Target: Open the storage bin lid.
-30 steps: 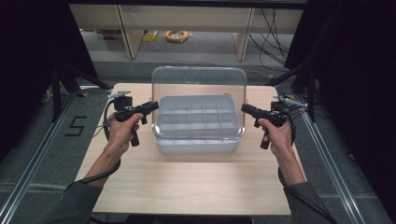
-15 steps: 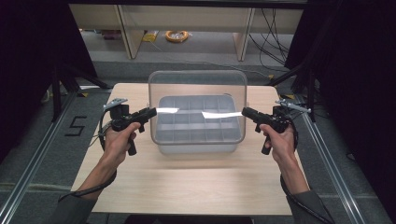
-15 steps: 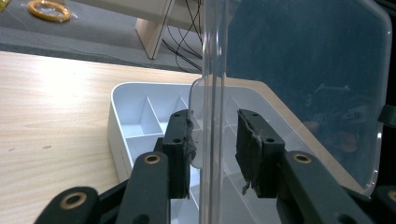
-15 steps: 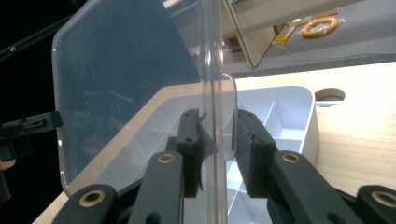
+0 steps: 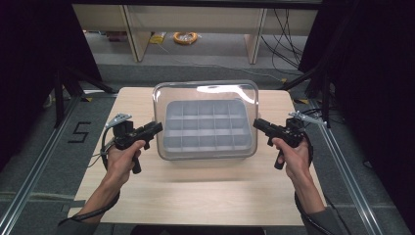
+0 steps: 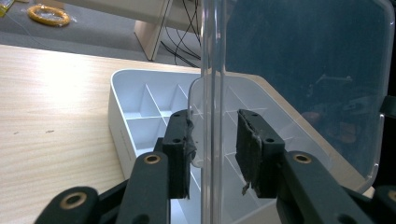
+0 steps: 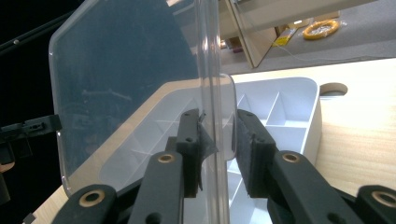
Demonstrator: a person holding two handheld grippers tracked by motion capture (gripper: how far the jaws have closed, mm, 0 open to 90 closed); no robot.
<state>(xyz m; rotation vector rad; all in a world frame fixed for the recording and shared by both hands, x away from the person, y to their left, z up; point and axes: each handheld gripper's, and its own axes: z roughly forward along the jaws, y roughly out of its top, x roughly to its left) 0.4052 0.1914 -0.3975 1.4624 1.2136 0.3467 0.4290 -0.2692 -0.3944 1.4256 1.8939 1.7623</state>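
a grey box (image 5: 204, 128) with rows of small compartments sits mid-desk (image 5: 195, 196), between the two tools. its clear lid (image 5: 205, 93) stands raised, hinged along the box's far side, so the compartments show through it from above.

the left tool (image 5: 155, 128) is held in the person's left hand (image 5: 122, 159), its tip at the lid's left edge. in the left gripper view the lid (image 6: 299, 70) rises upright straight ahead of the tool (image 6: 214, 140), its edge running down through the gap between the jaws. the jaws stand narrowly apart, one on each side of the edge; whether either pad presses the plastic cannot be told. the box (image 6: 154, 107) lies just beyond and below the jaws.

the right tool (image 5: 258, 125) is in the right hand (image 5: 293, 156), its tip at the lid's right edge. in the right gripper view the lid (image 7: 126, 70) again stands between the jaws of the tool (image 7: 219, 140), which are a little apart around its edge, with the box (image 7: 280, 107) ahead of them. a yellow coil (image 5: 185, 37) lies on the floor beyond the desk.
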